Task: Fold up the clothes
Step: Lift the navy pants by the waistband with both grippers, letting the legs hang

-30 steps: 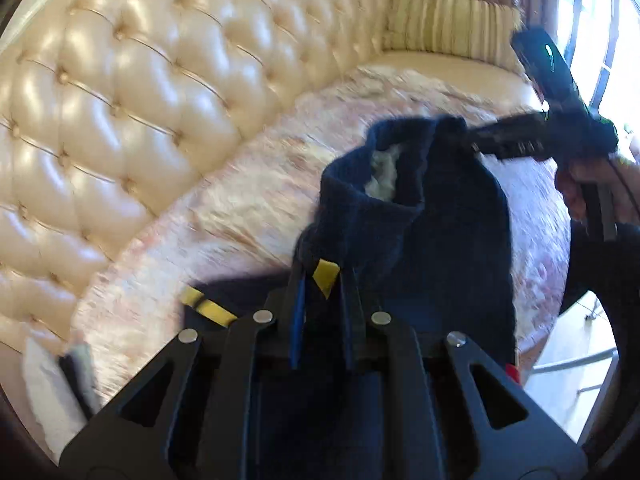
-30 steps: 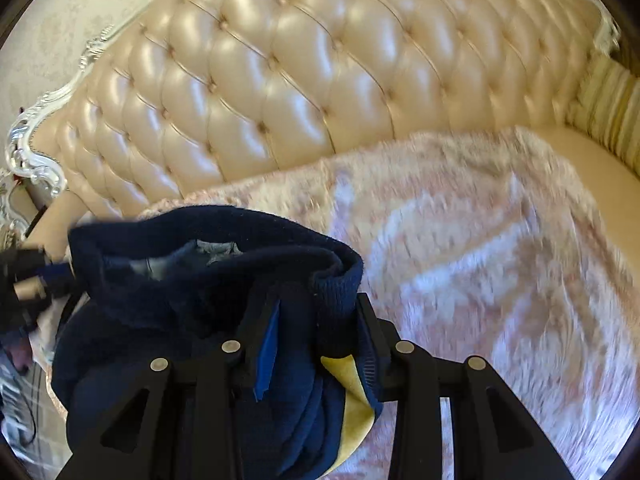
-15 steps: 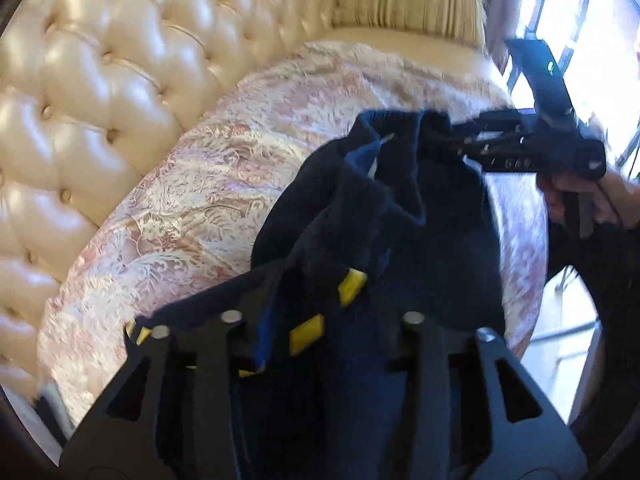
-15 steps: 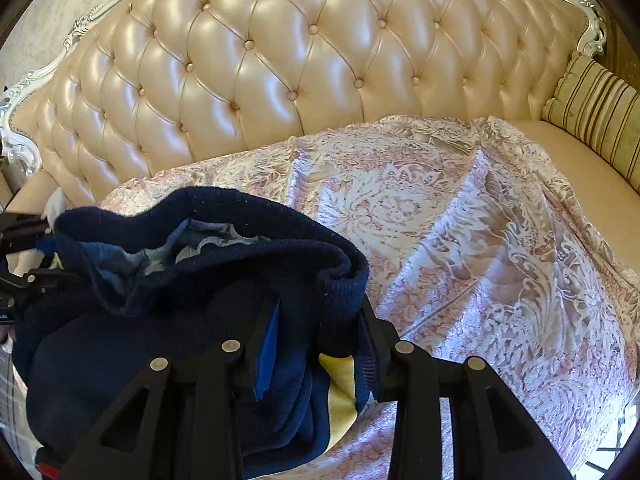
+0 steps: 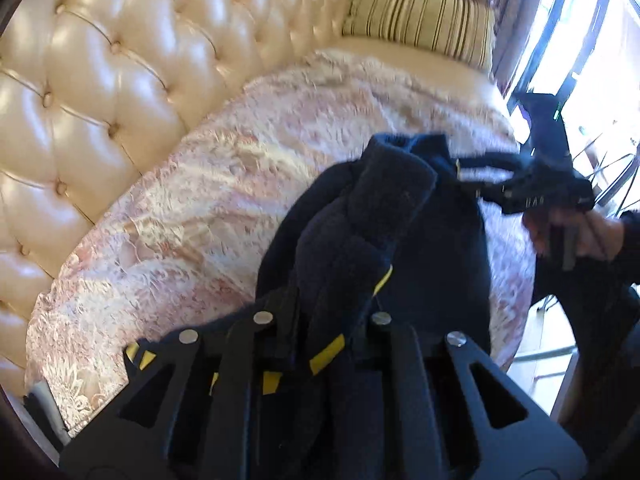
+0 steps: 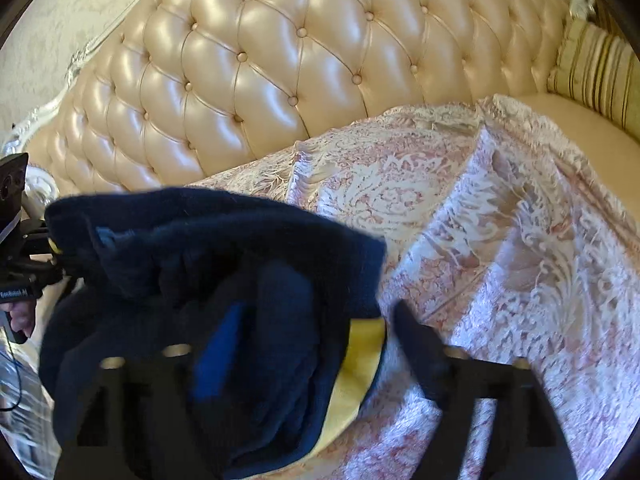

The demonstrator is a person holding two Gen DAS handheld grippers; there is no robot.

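Clamping down through my left gripper [image 5: 328, 320], I am pinching a bunched fold of the navy garment [image 5: 384, 240], whose cloth is rising from between the two close-set fingers and spilling over them, with strips of yellow trim showing at the jaw line. From this left wrist view the garment is stretching away up and to the right, hanging just over the pink patterned cover [image 5: 192, 208] on the tufted cream sofa [image 5: 100, 92], and its far edge is reaching my right gripper [image 5: 480, 176], which my right hand [image 5: 576, 236] is gripping beside the bright window; a striped cushion [image 5: 420, 28] is leaning at the sofa's far end. Looking along my right gripper [image 6: 316, 344], I am spreading its jaws, which are blurred and standing wide. The navy garment [image 6: 200, 264] is bunching against the left finger with its yellow lining showing in the gap, while the right finger is standing clear of the cloth over the pink patterned cover [image 6: 500, 240]. My left gripper [image 6: 36, 264] is meeting the garment's far edge at the left rim of this view.
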